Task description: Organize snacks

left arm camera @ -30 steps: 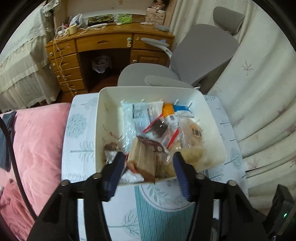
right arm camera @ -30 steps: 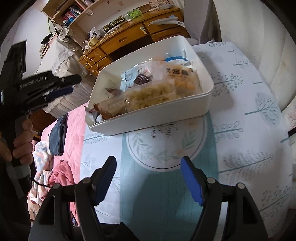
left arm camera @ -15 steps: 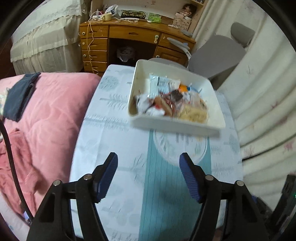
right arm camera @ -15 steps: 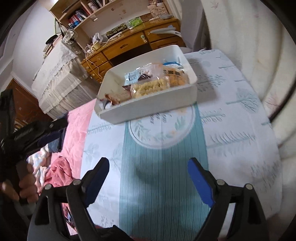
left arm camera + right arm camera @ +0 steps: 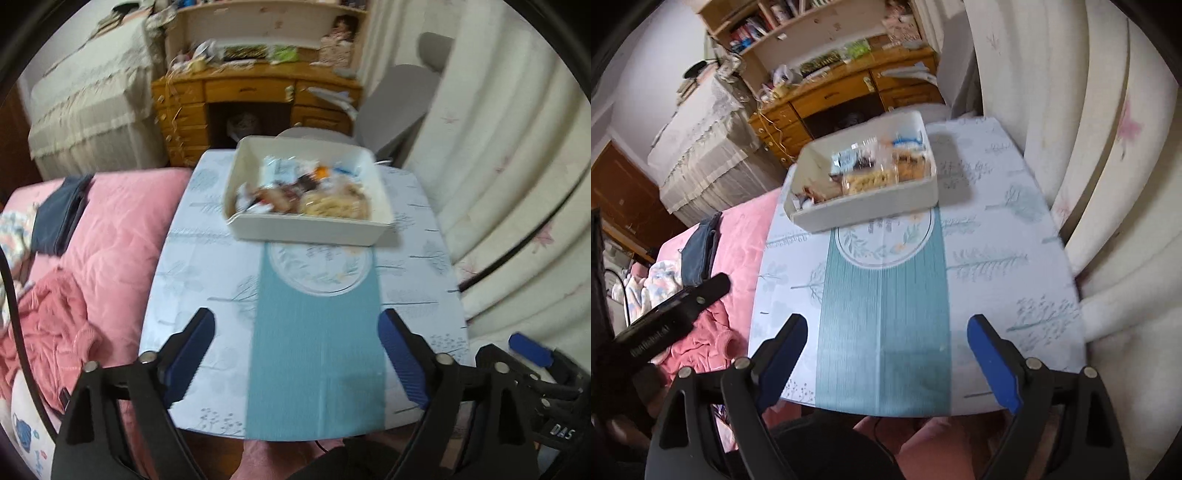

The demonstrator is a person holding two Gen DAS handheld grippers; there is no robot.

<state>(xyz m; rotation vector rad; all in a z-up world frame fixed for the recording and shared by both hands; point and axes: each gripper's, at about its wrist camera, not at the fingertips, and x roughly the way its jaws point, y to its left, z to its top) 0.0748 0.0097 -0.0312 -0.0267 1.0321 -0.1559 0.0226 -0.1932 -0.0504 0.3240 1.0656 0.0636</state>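
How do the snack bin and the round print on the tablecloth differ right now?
The snack bin is a raised, rectangular white tub; the round print is a flat circle on the cloth. The bin holds wrapped snacks; the print shows only leaf motifs. The bin sits farther from the fingers and overlaps the print's far edge. Both lie on the teal stripe.

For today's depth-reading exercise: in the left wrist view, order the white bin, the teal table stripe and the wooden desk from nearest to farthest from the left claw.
1. Teal table stripe, directly under the open left claw.
2. White bin, at the table's far end.
3. Wooden desk, beyond the table.
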